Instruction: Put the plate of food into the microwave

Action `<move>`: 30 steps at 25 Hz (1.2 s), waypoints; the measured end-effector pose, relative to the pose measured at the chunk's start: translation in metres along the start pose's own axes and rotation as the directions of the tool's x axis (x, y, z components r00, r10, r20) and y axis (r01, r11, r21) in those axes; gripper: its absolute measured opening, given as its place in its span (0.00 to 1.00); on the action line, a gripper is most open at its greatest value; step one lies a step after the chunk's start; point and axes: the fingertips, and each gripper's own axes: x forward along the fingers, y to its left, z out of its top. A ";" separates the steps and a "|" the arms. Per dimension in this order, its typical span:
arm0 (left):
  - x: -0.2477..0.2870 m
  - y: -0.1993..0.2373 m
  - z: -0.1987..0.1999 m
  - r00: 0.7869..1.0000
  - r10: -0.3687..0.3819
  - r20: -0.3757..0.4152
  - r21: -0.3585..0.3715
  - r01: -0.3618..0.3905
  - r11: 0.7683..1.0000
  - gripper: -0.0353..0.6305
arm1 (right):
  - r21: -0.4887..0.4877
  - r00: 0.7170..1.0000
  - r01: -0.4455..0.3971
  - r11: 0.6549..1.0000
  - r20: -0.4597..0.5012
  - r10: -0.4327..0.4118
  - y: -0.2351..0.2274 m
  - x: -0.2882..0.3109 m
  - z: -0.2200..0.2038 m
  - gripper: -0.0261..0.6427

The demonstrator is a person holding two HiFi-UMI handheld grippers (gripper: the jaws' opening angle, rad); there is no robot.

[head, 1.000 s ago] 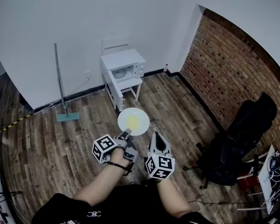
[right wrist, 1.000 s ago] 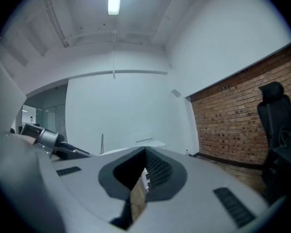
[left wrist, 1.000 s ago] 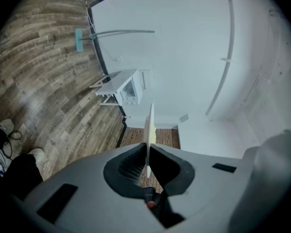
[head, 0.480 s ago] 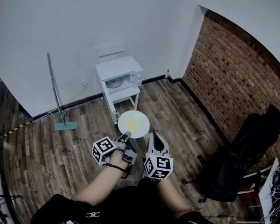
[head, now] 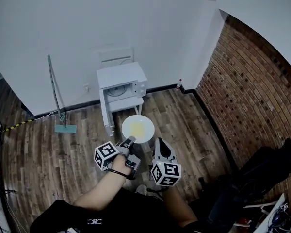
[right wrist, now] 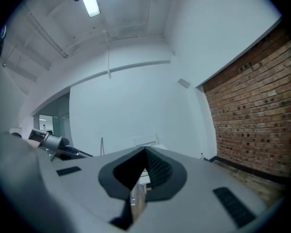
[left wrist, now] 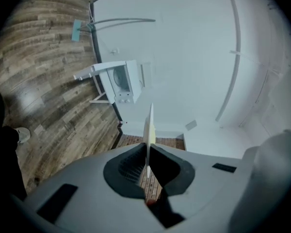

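Since the microwave (head: 121, 80) stands door-open well ahead on its small white surface (head: 127, 103), I'd keep the plate (head: 137, 128) of food level and approach squarely. Plate rides above the floor (head: 48, 149), near rim clamped in my left tool (head: 130, 141); right tool (head: 161, 142) closed, empty, alongside. Room: white wall (head: 136, 18), brick wall (head: 252, 81) right, mop (head: 64, 125) left of surface.

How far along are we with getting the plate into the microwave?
Done: the left claw is shut on the rim of the plate, and the microwave door looks open. In hand: the plate is held over the floor, short of the microwave. Left: reach it, slide the plate in, release. The right claw is shut and empty.
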 end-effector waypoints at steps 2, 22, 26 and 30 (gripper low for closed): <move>0.011 -0.002 -0.002 1.000 0.007 0.012 0.008 -0.007 1.000 0.07 | 0.016 1.000 -0.002 1.000 -0.010 0.002 -0.016 0.009 0.001 0.06; 0.106 0.011 0.047 0.995 0.014 0.098 -0.042 -0.010 0.999 0.07 | -0.008 0.993 -0.099 0.995 -0.069 0.098 -0.064 0.092 0.002 0.06; 0.150 0.009 0.076 0.993 -0.001 0.115 -0.067 0.008 0.998 0.07 | -0.029 0.989 -0.129 0.991 -0.070 0.127 -0.074 0.145 0.007 0.05; 0.197 -0.003 0.111 0.991 -0.021 0.129 -0.076 0.031 0.997 0.07 | -0.031 0.986 -0.150 0.988 -0.073 0.147 -0.080 0.214 0.018 0.06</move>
